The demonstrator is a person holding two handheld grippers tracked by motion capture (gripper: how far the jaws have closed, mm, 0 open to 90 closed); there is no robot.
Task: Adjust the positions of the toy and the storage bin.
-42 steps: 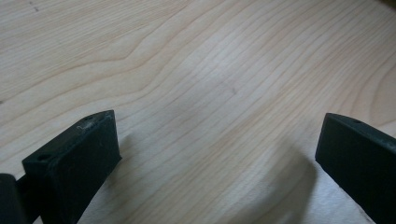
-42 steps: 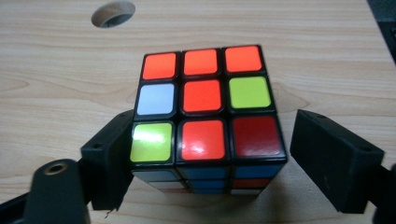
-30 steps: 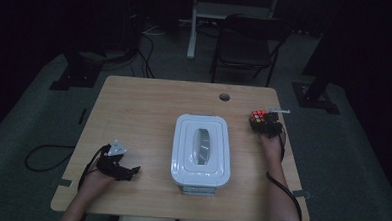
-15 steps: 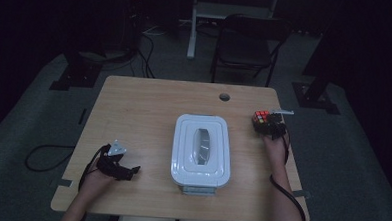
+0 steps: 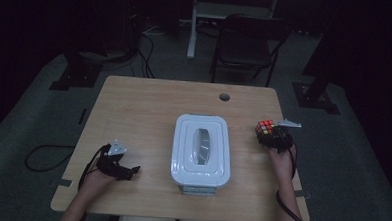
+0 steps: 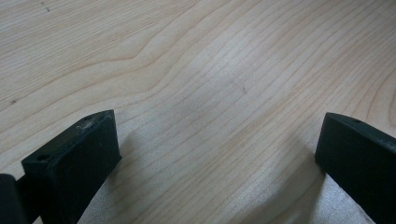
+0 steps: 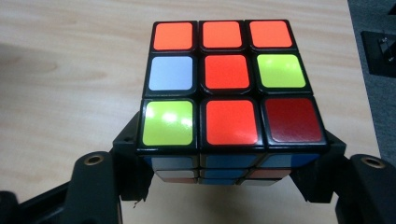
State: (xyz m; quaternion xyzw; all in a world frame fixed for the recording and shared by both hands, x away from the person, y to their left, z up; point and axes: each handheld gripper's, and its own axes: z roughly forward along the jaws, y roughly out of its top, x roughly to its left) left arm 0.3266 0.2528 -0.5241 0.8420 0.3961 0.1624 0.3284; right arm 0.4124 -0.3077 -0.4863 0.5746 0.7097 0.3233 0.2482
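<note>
Bare forearms enter at frame bottom; black left gripper (image 5: 131, 169) and right gripper (image 5: 269, 138) carry grey triangular plates, trail black cables, with brass-ringed screw holes.

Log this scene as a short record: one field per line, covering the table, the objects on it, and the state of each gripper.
surface: wooden table with a round hole near its far edge
centre object: white lidded container, lid on, lying flat
right-side object: puzzle cube, top face mostly orange with two yellow-green, one pale blue and one dark red sticker
right gripper: shut on the puzzle cube, one jaw on each side
left gripper: open, jaws wide apart over bare wood, holding nothing
background: folding chair beyond the table
</note>
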